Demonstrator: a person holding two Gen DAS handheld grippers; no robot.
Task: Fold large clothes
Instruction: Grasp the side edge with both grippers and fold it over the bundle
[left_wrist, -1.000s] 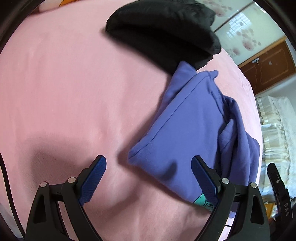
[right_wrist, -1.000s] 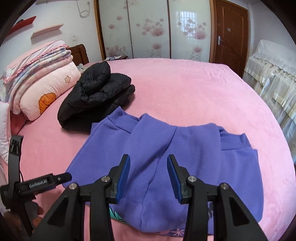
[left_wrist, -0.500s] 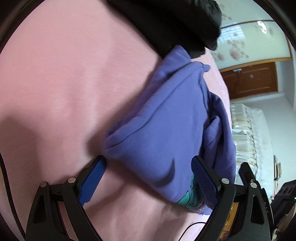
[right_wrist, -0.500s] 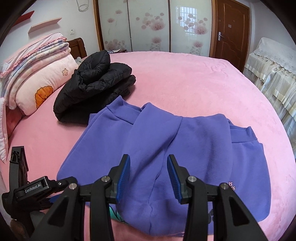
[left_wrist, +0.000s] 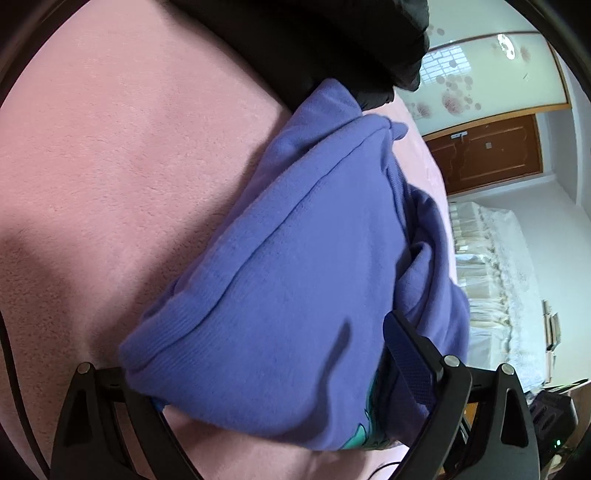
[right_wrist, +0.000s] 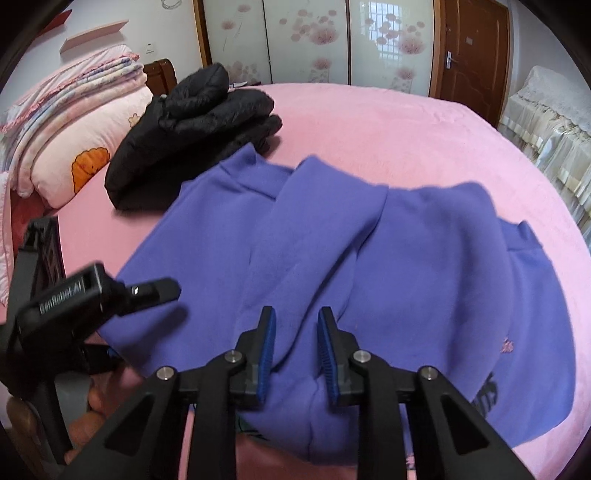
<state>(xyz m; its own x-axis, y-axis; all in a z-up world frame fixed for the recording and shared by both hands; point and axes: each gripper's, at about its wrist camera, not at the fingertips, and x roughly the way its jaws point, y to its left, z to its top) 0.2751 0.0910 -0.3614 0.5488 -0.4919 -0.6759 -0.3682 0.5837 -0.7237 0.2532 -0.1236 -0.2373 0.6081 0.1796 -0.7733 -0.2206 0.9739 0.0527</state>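
Right hand-held gripper (right_wrist: 296, 352): jaws closing, blue pads narrow but not yet pressing, a raised ridge of the purple sweatshirt (right_wrist: 369, 258) standing between them near the garment's near hem. Left hand-held gripper (left_wrist: 258, 373): jaws spread wide, straddling the near corner of the same sweatshirt, one blue pad visible beside the cloth, the other hidden under the hem; no clamping to be seen.

Sweatshirt spread across the near half of the bed (right_wrist: 388, 122), partly folded already, sleeves laid inward, far corner touching the black jacket (right_wrist: 199, 122) folded toward the bed's left far side. Stacked pink bedding (right_wrist: 74, 110) against the headboard edge, well apart from the work.

Risks from here, as a judgement:
- Closing on the ridge alone likely to catch only the top layer, leaving the lower layer behind on lifting and undoing the sleeve fold.
- Thick fleece, springy: a shallow pinch near the hem liable to slip out once the weight hangs.
- Left jaws so wide over the corner: uneven bite possible, or the pink bedcover pinched along with the hem and dragged up.
- Two grips at unequal depth likely to skew the fold line.
- Far corner against the jacket: a sweep forward could nudge or drag that stack.
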